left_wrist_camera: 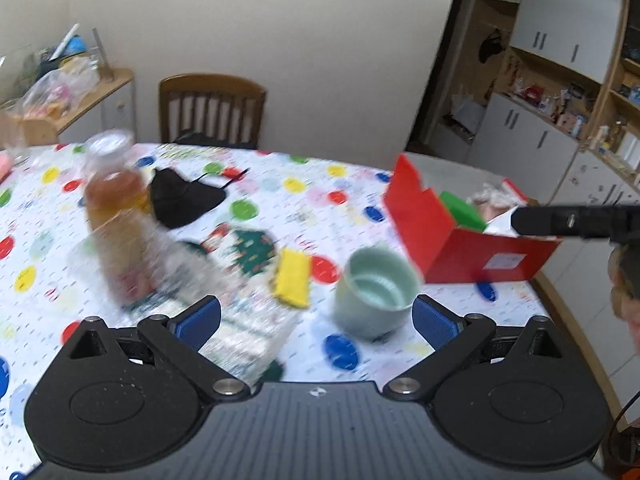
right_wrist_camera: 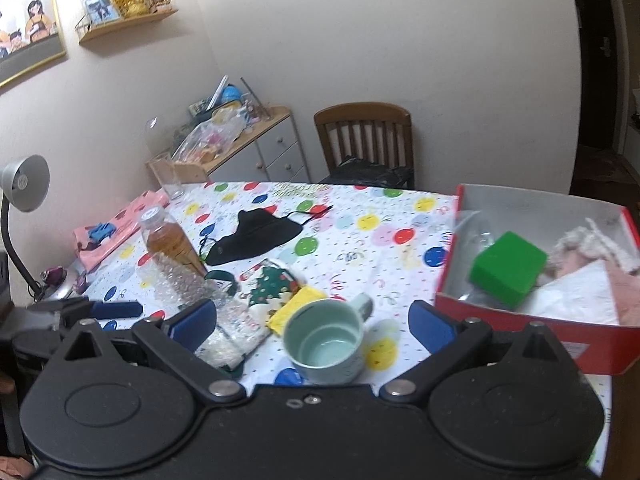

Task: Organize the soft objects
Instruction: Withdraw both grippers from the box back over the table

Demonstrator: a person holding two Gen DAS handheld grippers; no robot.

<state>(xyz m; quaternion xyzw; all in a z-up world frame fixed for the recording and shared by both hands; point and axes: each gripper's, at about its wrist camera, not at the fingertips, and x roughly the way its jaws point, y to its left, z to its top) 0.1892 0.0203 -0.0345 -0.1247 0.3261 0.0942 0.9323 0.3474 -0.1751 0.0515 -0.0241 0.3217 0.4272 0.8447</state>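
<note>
The step in hand looked like choosing the next soft thing to carry to the red box point(right_wrist_camera: 520, 320), which stood open at the right edge of the surface point(right_wrist_camera: 400, 216) and already held a green sponge block point(right_wrist_camera: 508, 274) and some pale cloth point(right_wrist_camera: 580, 256). To do it well, the person would likely need to reach past the mint mug point(right_wrist_camera: 328, 340), a hard thing that belonged outside the box, and come down squarely on the yellow sponge point(right_wrist_camera: 298, 306) lying just left of it and touching the Christmas-patterned fabric point(right_wrist_camera: 270, 280), closing gently so the foam did not squirt free. The black face mask point(right_wrist_camera: 256, 236) lay farther off toward the chair, and a sheet of bubble wrap point(right_wrist_camera: 188, 284) sat at the near left beside the bottle of amber drink point(right_wrist_camera: 170, 242), which could tip if brushed. The right gripper point(right_wrist_camera: 312, 326) stood wide open above the mug, holding and touching nothing. The left gripper point(left_wrist_camera: 316, 318) was likewise spread wide and empty, hovering over the near side of the surface with the bubble wrap and mug below it.
</note>
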